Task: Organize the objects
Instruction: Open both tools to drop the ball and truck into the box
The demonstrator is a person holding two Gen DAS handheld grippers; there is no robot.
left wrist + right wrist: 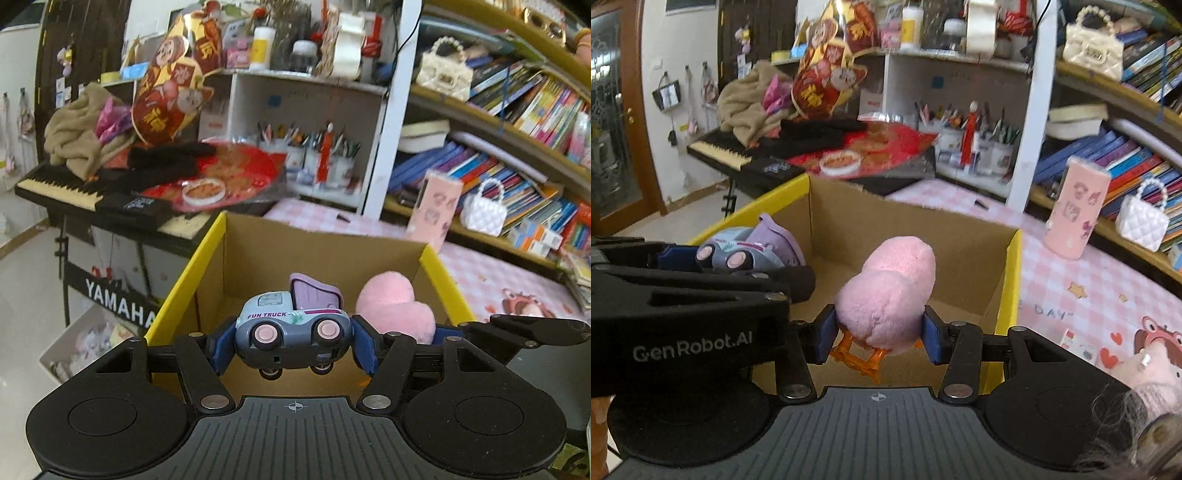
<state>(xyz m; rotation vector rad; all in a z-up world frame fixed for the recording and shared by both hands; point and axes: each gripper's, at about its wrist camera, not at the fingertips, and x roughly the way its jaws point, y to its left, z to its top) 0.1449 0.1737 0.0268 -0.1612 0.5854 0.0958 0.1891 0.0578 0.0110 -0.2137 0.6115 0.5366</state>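
Two grippers hang above an open brown cardboard box with yellow rims (207,251) at frame centre. Left gripper (293,341) clamps a grey-and-purple toy truck (295,328); right gripper (881,334) clamps a pink plush chick with orange feet (886,295).

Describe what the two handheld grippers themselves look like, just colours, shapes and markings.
Both are matte black plastic. The left gripper and right gripper each have a ribbed grey-black deck with a small white crosshair mark, two round raised discs at the sides, angular link arms with silver rivets, and blue finger pads. White "GenRobot.AI" lettering shows on the left gripper's side. No cables or sleeves are visible.
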